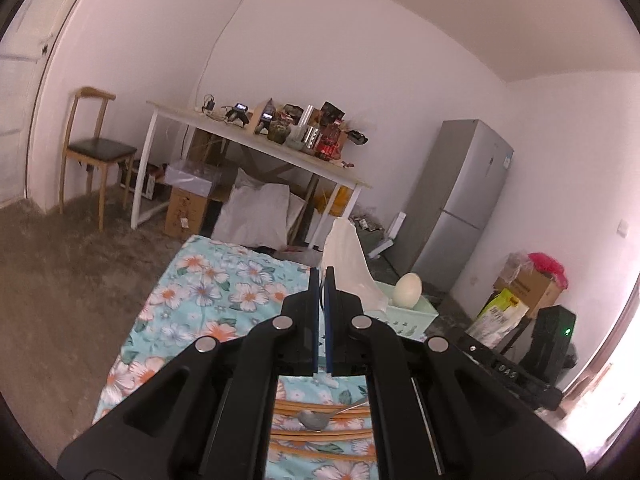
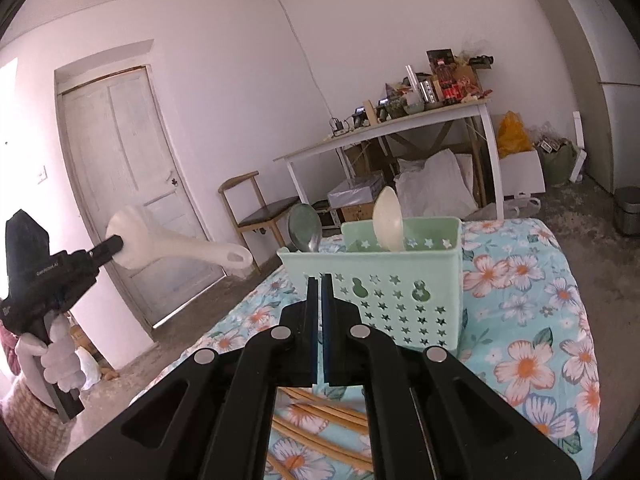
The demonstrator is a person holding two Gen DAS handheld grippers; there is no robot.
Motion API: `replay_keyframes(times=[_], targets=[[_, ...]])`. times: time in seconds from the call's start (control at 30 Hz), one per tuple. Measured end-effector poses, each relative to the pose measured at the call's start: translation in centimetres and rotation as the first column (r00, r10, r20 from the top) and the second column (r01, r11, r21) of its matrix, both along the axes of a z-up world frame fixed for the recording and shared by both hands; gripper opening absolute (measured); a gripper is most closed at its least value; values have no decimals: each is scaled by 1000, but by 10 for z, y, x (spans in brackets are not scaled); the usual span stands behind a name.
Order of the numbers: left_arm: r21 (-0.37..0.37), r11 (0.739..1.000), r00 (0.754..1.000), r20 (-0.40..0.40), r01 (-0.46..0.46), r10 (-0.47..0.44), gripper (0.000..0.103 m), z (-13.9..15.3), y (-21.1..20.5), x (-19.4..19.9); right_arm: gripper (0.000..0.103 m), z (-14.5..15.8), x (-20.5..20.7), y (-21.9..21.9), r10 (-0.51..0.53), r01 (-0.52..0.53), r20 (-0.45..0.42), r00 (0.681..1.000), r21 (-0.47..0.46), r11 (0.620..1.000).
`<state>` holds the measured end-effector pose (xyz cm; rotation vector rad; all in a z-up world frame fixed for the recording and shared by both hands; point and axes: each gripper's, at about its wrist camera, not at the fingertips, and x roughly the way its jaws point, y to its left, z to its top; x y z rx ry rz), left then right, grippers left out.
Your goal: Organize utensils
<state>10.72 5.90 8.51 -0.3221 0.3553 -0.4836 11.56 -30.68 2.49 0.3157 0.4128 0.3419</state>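
My left gripper (image 1: 323,271) is shut on a white rice paddle (image 1: 346,258). In the right wrist view that gripper (image 2: 115,245) hangs in the air left of the table, pinching the paddle (image 2: 180,250) by its broad end, the handle pointing toward the mint green utensil basket (image 2: 400,280). A cream spoon (image 2: 388,220) and a metal spoon (image 2: 314,240) stand in the basket (image 1: 404,316). My right gripper (image 2: 321,280) is shut with nothing in it, just in front of the basket. Wooden chopsticks (image 2: 320,412) and a metal spoon (image 1: 316,420) lie on the floral cloth.
The floral-clothed table (image 2: 520,320) ends at its right and far edges. A gloved hand (image 2: 56,356) holds the left tool. Behind stand a cluttered white table (image 1: 256,140), a wooden chair (image 1: 96,148), a grey fridge (image 1: 456,200), a door (image 2: 128,184) and boxes on the floor.
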Motion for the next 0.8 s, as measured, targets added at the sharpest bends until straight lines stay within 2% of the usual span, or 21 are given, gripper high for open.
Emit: replay_keyframes(times=[0.07,0.2,0.23,0.27,0.33,0.37,0.43,0.57,0.7,0.8], targets=[[14,1000,1000,-11,-8,8,1,-4,-1,0,2,-4,1,1,16,-16,-20,1000,-11,1000],[24,999,997,-62,-48,49,1,-19,6,2,6,-13,10,18,116,-122,-94,989,-62,991],[22,998,996,-73,-57,58,1,-22,9,1,15,-15,11,24,136,-145,-107,985,-82,986],[21,998,994,-83,-65,67,1,-25,12,1,28,-17,13,31,154,-166,-116,981,-105,980],[15,996,991,-100,-83,84,1,-31,19,0,38,-24,16,50,210,-233,-141,967,-173,957],[11,996,990,-108,-91,91,1,-35,23,0,39,-28,19,58,230,-259,-156,961,-203,944],[1,995,988,-121,-101,101,1,-40,30,0,39,-39,27,80,271,-321,-202,941,-284,904],[-3,993,985,-132,-115,114,1,-48,42,0,39,-58,36,107,294,-381,-256,921,-424,822],[-21,992,982,-149,-123,119,1,-56,50,2,39,-76,40,126,287,-418,-309,907,-569,708],[-42,991,979,-163,-130,122,1,-63,58,5,39,-86,41,136,287,-452,-350,892,-639,623]])
